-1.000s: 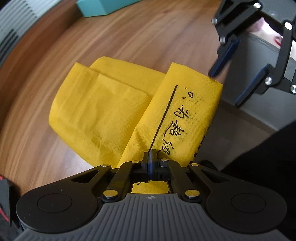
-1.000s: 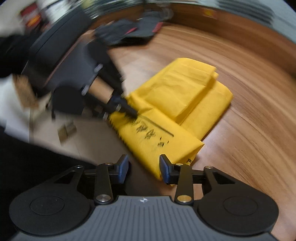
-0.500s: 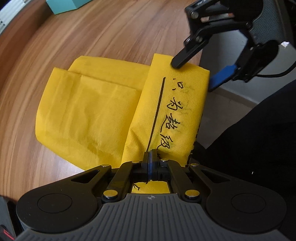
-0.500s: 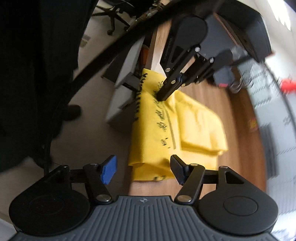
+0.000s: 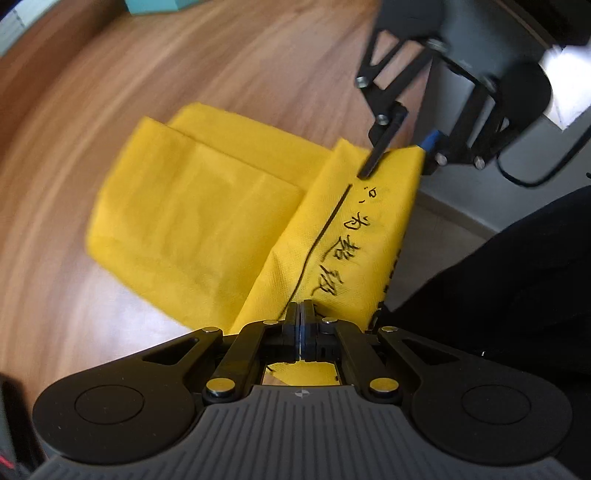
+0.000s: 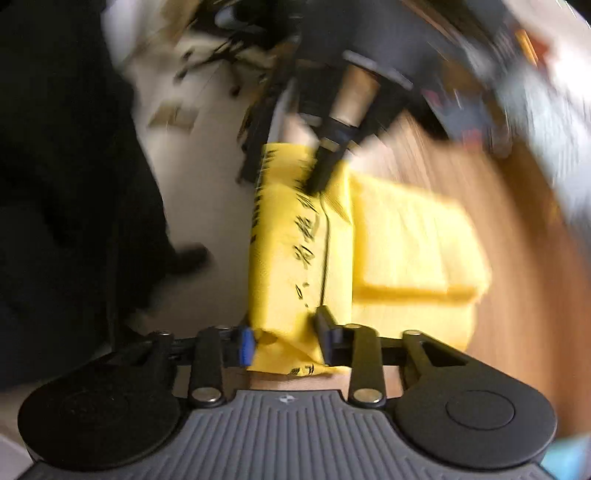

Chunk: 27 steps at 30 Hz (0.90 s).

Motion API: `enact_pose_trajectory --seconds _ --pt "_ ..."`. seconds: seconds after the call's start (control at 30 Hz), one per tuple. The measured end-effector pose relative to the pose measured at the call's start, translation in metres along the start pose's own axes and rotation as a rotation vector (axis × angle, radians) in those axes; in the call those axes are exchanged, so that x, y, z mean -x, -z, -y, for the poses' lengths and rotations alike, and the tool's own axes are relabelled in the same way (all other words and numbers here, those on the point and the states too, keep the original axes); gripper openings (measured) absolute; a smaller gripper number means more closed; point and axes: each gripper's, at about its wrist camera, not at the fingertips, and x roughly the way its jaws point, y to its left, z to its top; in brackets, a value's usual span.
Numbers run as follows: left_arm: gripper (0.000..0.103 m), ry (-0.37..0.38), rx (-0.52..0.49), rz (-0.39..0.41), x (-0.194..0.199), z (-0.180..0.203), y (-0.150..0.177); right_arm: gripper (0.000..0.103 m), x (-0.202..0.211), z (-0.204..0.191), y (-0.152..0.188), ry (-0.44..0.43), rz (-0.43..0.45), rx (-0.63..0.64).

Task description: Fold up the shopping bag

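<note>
A yellow fabric shopping bag (image 5: 207,221), partly folded, lies on the wooden table (image 5: 110,110) at its edge. A flap with black handwriting (image 5: 354,236) is raised off the edge. My left gripper (image 5: 301,332) is shut on the near end of this flap. My right gripper (image 6: 284,339) is open, with the flap's far end (image 6: 291,325) between its two fingers. In the left wrist view the right gripper (image 5: 399,155) straddles the flap's far corner. The right wrist view is blurred.
A teal box (image 5: 155,4) stands at the far edge of the table. The floor (image 5: 443,236) and a grey cabinet (image 5: 458,59) lie beyond the table edge on the right. The person's dark clothing (image 5: 517,280) fills the lower right.
The right gripper has swung in from beside the bag and now has the flap's far end between its open fingers. The left gripper stays shut on the flap.
</note>
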Motion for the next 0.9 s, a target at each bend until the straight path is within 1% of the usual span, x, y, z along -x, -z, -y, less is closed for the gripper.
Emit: enact_pose_trajectory --seconds 0.03,0.13,0.17,0.2,0.23,0.27,0.3,0.37,0.43,0.5,0.57,0.63,0.67,0.7,0.77,0.83,0.9 --pt "0.003 -0.016 -0.012 0.004 0.004 0.001 0.000 0.018 0.004 0.024 0.001 -0.070 0.021 -0.134" --pt "0.012 -0.066 -0.047 0.016 0.014 0.003 0.002 0.015 0.005 0.067 0.009 -0.206 0.051 -0.348" --pt "0.020 -0.082 -0.059 0.020 0.018 0.004 0.002 0.015 0.004 0.072 0.011 -0.222 0.054 -0.369" --pt "0.027 -0.120 -0.093 0.031 0.022 0.010 0.007 0.015 0.002 0.080 0.013 -0.243 0.057 -0.396" --pt "0.031 -0.161 -0.130 0.043 0.027 0.017 0.014 0.015 0.001 0.088 0.016 -0.270 0.060 -0.428" --pt "0.037 -0.202 -0.167 0.056 0.032 0.024 0.020 0.015 0.000 0.094 0.019 -0.290 0.064 -0.457" --pt "0.045 -0.243 -0.204 0.069 0.037 0.031 0.026 0.015 -0.002 0.098 0.022 -0.309 0.067 -0.484" --pt "0.052 -0.316 -0.281 0.096 0.047 0.044 0.035 0.015 -0.005 0.109 0.029 -0.347 0.076 -0.545" --pt "0.053 -0.337 -0.360 0.111 0.049 0.051 0.039 0.015 -0.008 0.124 0.039 -0.404 0.084 -0.624" --pt "0.054 -0.354 -0.427 0.114 0.053 0.056 0.043 0.015 -0.012 0.123 0.045 -0.430 0.088 -0.656" --pt "0.054 -0.354 -0.442 0.107 0.050 0.056 0.044 0.015 -0.017 0.124 0.049 -0.459 0.092 -0.690" --pt "0.054 -0.352 -0.454 0.101 0.047 0.055 0.046 0.015 -0.017 0.121 0.051 -0.468 0.092 -0.697" --pt "0.055 -0.351 -0.460 0.098 0.046 0.055 0.047 0.015 -0.017 0.119 0.052 -0.472 0.092 -0.700" --pt "0.060 -0.350 -0.466 0.094 0.044 0.055 0.047 0.015 -0.016 0.119 0.053 -0.474 0.094 -0.704" --pt "0.060 -0.349 -0.478 0.088 0.041 0.054 0.049 0.015 -0.019 0.124 0.052 -0.482 0.100 -0.716" --pt "0.065 -0.347 -0.490 0.081 0.038 0.053 0.050 0.014 -0.027 0.134 0.051 -0.491 0.109 -0.734" --pt "0.065 -0.345 -0.502 0.075 0.035 0.053 0.051 0.014 -0.026 0.137 0.053 -0.495 0.112 -0.739"
